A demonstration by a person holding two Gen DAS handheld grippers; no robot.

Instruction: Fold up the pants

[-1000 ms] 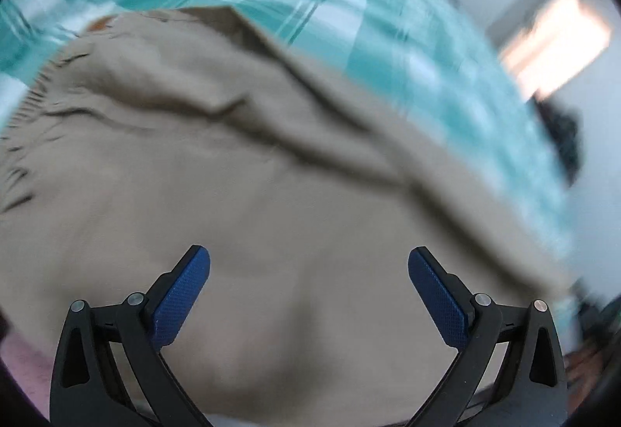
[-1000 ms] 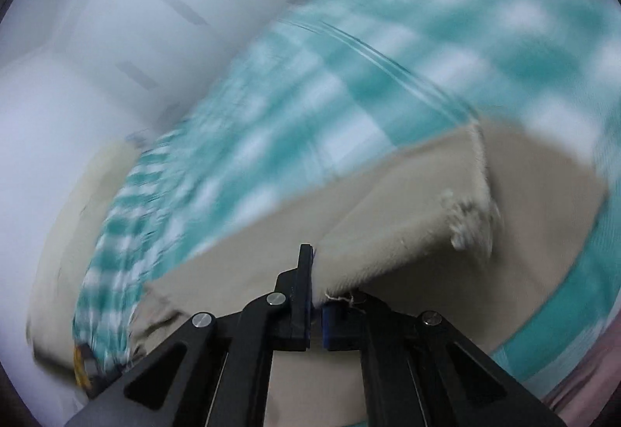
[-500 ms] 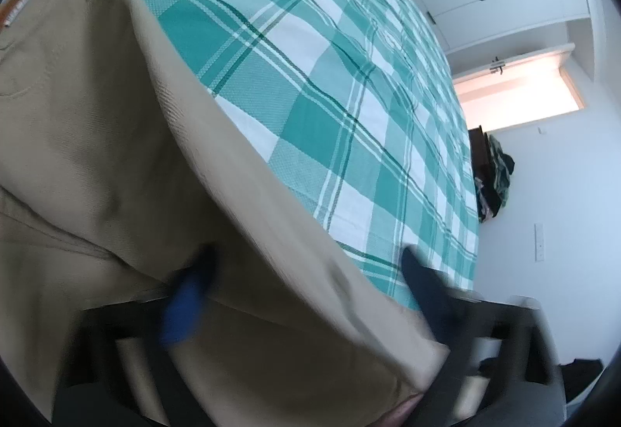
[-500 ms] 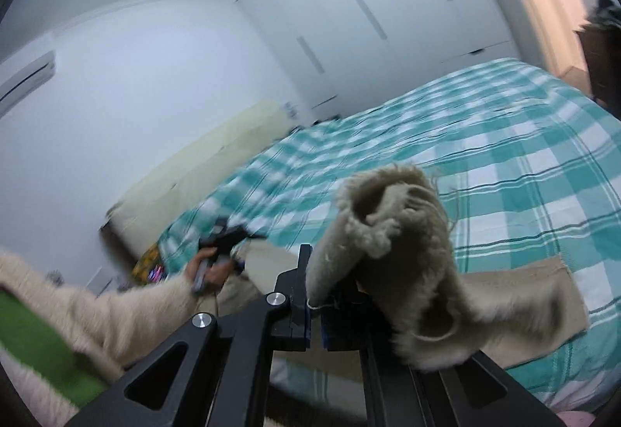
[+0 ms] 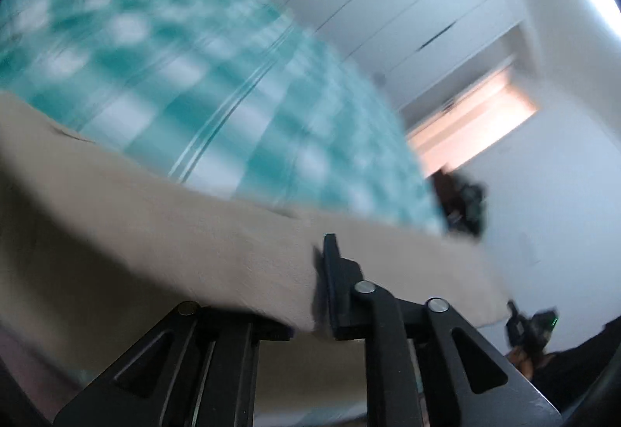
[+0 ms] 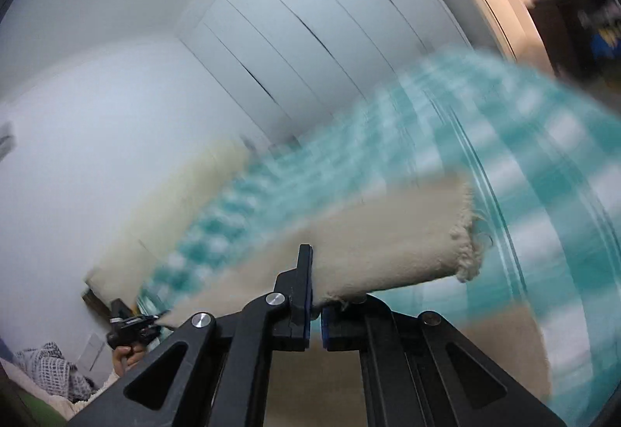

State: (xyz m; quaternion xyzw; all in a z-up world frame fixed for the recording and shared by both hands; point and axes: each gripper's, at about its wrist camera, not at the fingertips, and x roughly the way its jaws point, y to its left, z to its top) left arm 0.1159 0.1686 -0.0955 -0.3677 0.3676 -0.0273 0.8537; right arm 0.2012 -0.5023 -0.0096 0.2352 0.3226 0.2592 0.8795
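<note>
**Both grippers now grip the pants**

A second ago the left gripper [image 5: 310, 295] hung wide open over the pants [image 5: 163, 244]; now it is clamped on the cloth, raised above the bed [image 5: 194, 78]. The right gripper [image 6: 316, 306] stays pinched on the frayed hem [image 6: 462, 244]. Two held ends probably mean a fold can start.

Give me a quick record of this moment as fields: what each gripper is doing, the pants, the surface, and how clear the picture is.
left gripper: shut on the pants
right gripper: shut on the pants near the frayed hem
pants: beige, lifted, stretched between both grippers
frayed hem: hangs to the right of the right gripper
bedspread: teal and white check, under the pants
image quality: motion blur in both views
</note>
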